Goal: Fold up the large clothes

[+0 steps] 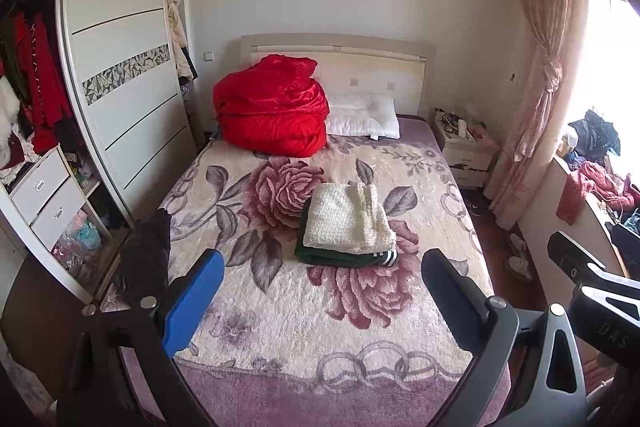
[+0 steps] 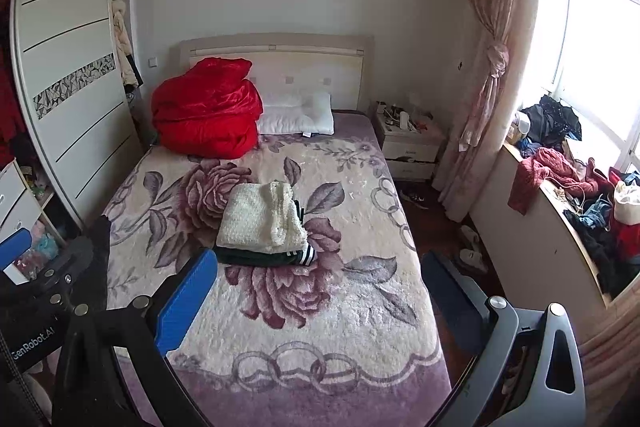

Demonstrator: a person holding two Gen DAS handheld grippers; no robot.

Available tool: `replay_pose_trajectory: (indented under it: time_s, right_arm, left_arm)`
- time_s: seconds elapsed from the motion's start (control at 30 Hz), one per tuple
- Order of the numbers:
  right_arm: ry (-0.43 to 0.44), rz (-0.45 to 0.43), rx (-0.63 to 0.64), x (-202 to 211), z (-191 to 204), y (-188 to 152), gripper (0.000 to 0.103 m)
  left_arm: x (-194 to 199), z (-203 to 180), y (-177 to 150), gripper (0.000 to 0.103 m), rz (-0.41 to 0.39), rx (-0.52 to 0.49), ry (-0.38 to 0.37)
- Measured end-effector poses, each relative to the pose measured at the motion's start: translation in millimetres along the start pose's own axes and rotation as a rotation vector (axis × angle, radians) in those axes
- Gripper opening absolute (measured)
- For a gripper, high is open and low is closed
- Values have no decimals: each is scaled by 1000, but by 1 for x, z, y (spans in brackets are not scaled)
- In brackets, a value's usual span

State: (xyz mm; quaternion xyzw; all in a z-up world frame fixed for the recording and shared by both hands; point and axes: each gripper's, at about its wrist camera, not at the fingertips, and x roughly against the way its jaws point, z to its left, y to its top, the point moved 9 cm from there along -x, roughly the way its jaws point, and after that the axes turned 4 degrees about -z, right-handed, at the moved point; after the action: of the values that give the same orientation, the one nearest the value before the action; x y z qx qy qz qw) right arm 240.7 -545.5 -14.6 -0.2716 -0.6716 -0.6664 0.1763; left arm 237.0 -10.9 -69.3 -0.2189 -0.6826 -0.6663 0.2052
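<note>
A folded cream knit sweater (image 1: 348, 215) (image 2: 260, 215) lies on a folded dark green garment with white stripes (image 1: 340, 255) (image 2: 256, 257) in the middle of the bed. The floral blanket (image 1: 304, 319) (image 2: 320, 315) covers the bed. My left gripper (image 1: 322, 259) hovers over the bed's foot, open, with nothing between its blue fingers. My right gripper (image 2: 319, 257) is beside it, also open and bare. A black garment (image 1: 148, 255) (image 2: 100, 251) hangs at the left by the left gripper; what holds it is hidden.
A bundled red quilt (image 1: 272, 111) and a white pillow (image 1: 364, 119) lie by the headboard. A wardrobe (image 1: 120, 75) stands left, with open drawers. To the right are a nightstand (image 2: 408, 143), a curtain (image 2: 492, 67), a sill heaped with clothes (image 2: 568, 167), and slippers (image 2: 472, 247).
</note>
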Motion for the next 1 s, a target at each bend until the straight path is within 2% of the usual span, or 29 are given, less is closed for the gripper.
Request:
replay_pose_trajectory:
  time_s: [0.43, 1.0]
  right_arm:
    - [-4, -15, 6, 3, 1, 0, 103]
    - [-5, -15, -3, 16, 3, -8, 103]
  left_arm:
    - [4, 7, 4, 102, -8, 7, 32]
    - [7, 0, 5, 102, -17, 6, 31]
